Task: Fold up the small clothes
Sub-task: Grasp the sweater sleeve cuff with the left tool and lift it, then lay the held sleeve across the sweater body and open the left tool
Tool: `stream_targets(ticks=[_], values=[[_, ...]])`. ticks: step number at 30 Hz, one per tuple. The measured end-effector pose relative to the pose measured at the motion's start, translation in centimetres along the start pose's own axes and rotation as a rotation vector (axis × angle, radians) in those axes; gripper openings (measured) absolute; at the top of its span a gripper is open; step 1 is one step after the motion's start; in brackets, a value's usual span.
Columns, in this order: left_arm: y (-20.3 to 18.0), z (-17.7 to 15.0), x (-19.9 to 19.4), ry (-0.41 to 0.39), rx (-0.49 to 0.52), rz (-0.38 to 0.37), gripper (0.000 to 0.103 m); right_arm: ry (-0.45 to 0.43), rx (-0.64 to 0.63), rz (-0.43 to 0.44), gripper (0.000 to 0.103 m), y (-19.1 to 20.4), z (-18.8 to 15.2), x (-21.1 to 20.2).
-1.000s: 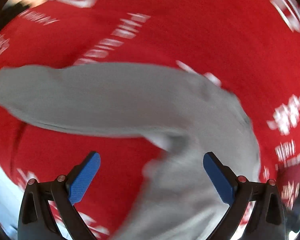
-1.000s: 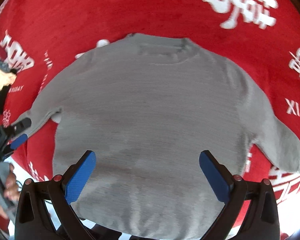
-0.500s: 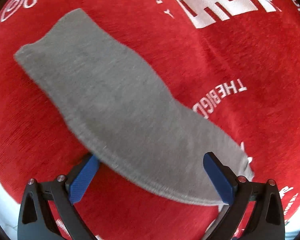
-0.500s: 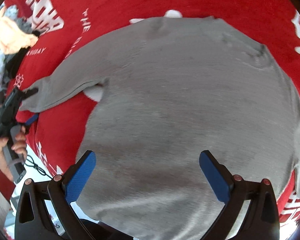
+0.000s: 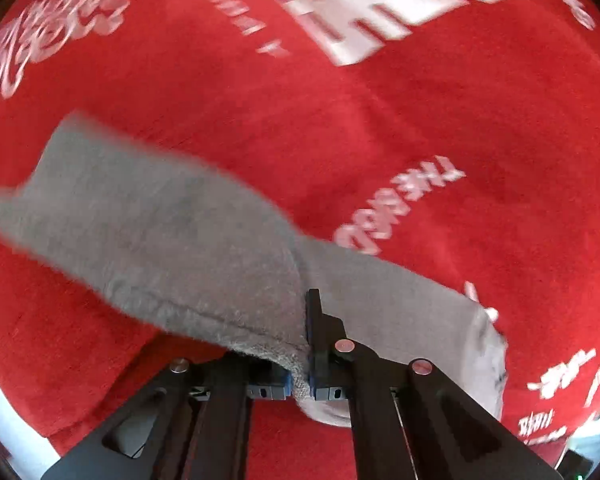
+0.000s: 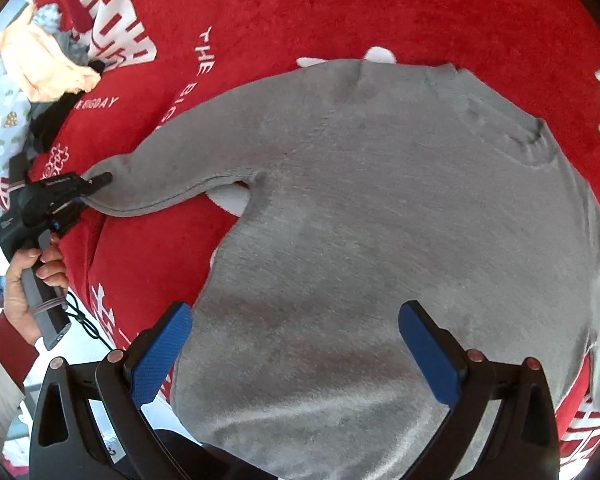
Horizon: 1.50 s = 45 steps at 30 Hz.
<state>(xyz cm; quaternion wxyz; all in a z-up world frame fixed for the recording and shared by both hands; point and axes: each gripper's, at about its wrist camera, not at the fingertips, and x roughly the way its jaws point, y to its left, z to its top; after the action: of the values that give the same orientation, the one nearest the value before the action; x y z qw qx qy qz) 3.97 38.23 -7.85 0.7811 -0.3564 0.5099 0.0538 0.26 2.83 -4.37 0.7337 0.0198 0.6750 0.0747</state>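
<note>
On the red cloth (image 6: 380, 8) the grey sweater (image 6: 400, 208) lay flat, its sleeve (image 5: 148, 240) pinched at the seam in my closed left gripper (image 5: 306, 344), while my right gripper (image 6: 296, 356) hung wide and empty over the hem. I judged the thin pinch could slip, or drag the body askew as I folded. White print read "THE BIG DAY" (image 6: 100, 103).
</note>
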Motion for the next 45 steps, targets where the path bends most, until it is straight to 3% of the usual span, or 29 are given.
stream_targets(ticks=[7, 11, 14, 17, 20, 22, 23, 24, 28, 31, 33, 34, 38, 40, 42, 44, 45], values=[[-13.4, -2.9, -2.0, -0.003, 0.257, -0.184, 0.006, -0.038, 0.109, 0.019, 0.103, -5.3, -1.9, -2.4], [-24.0, -8.1, -0.5, 0.055, 0.423, -0.315, 0.006, -0.086, 0.172, 0.006, 0.103, -10.1, -3.2, -4.8], [-30.7, -13.2, 2.2, 0.127, 0.551, -0.36, 0.006, -0.113, 0.242, -0.006, 0.103, -14.0, -4.5, -6.1], [-35.6, -19.0, 5.2, 0.191, 0.679, -0.349, 0.006, -0.122, 0.321, -0.018, 0.103, -18.1, -6.5, -6.7], [-38.0, -24.3, 8.4, 0.215, 0.805, -0.211, 0.006, -0.118, 0.387, -0.038, 0.103, -21.6, -8.7, -6.8], [-38.6, -26.7, 10.5, 0.236, 0.873, -0.111, 0.027, -0.11, 0.422, -0.046, 0.103, -23.3, -9.8, -6.5], [-38.5, -27.5, 11.1, 0.244, 0.89, -0.072, 0.059, -0.102, 0.441, -0.048, 0.103, -24.2, -10.4, -6.3], [-38.2, -27.9, 11.1, 0.235, 0.894, -0.052, 0.072, -0.099, 0.452, -0.05, 0.103, -24.7, -10.7, -6.2], [-37.7, -28.1, 8.5, 0.224, 0.934, -0.037, 0.072, -0.104, 0.467, -0.062, 0.103, -26.2, -11.0, -6.1], [-36.1, -25.9, 5.4, 0.18, 0.949, -0.027, 0.073, -0.133, 0.419, -0.082, 0.103, -25.1, -9.2, -6.7], [-34.9, -22.9, 4.1, 0.126, 0.929, 0.023, 0.094, -0.17, 0.345, -0.091, 0.103, -23.9, -7.6, -7.2], [-34.1, -21.2, 3.7, 0.091, 0.905, 0.054, 0.095, -0.185, 0.302, -0.096, 0.103, -23.0, -6.8, -7.3], [-31.1, -14.6, 5.4, 0.054, 0.816, 0.223, 0.095, -0.225, 0.012, -0.17, 0.103, -16.9, -1.8, -6.2], [-29.4, -12.2, 7.8, 0.103, 0.773, 0.278, 0.095, -0.245, -0.141, -0.227, 0.103, -14.0, -0.1, -5.1], [-27.7, -11.0, 10.2, 0.153, 0.753, 0.336, 0.095, -0.206, -0.312, -0.332, 0.103, -11.0, 1.3, -2.3], [-26.6, -10.5, 12.0, 0.175, 0.742, 0.384, 0.095, -0.154, -0.447, -0.433, 0.098, -9.3, 2.1, 0.8], [-26.2, -10.5, 12.4, 0.178, 0.739, 0.396, 0.095, -0.142, -0.494, -0.476, 0.082, -8.9, 2.3, 1.9]])
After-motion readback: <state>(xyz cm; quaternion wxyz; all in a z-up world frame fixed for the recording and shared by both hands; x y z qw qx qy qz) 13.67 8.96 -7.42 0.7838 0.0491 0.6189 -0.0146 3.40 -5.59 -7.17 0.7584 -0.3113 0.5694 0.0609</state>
